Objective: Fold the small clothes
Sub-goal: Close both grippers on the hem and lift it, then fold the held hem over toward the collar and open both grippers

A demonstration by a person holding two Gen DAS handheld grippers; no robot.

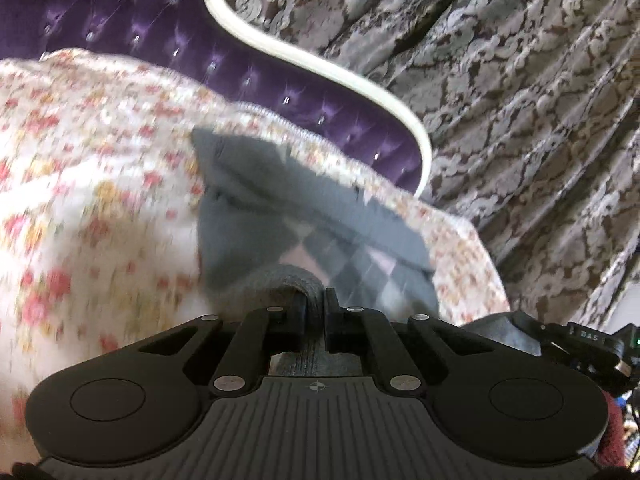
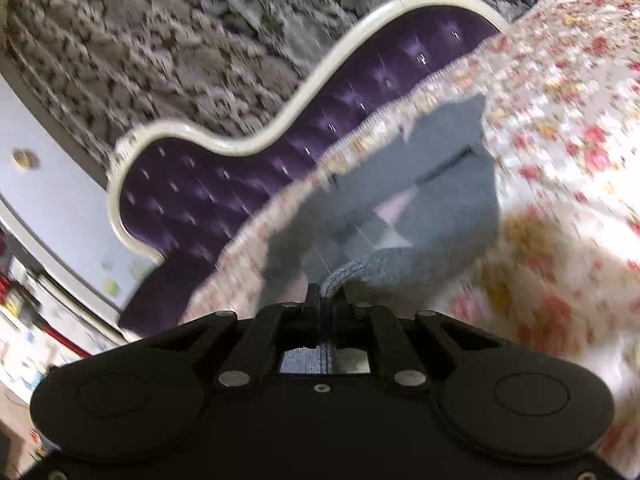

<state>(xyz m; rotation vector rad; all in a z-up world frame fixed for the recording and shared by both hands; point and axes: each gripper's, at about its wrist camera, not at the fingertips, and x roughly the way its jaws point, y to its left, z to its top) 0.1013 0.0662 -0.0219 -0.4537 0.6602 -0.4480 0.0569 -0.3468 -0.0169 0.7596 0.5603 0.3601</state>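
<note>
A small grey garment (image 1: 256, 208) with a pale pink and grey diamond pattern lies on a floral bedspread (image 1: 80, 160). My left gripper (image 1: 316, 304) is shut on the garment's ribbed grey hem, which bunches up between the fingers. In the right wrist view the same grey garment (image 2: 440, 184) stretches away from the camera. My right gripper (image 2: 326, 300) is shut on another part of the ribbed hem, lifted off the bedspread (image 2: 560, 160). Part of the right gripper's body (image 1: 580, 340) shows at the lower right of the left wrist view. Both views are blurred by motion.
A purple tufted headboard (image 1: 160, 32) with a cream curved frame (image 1: 280, 48) stands behind the bed. Patterned grey-brown curtains (image 1: 500, 100) hang beyond it. In the right wrist view a pale blue wall (image 2: 48, 184) and cluttered shelves (image 2: 24, 320) lie at left.
</note>
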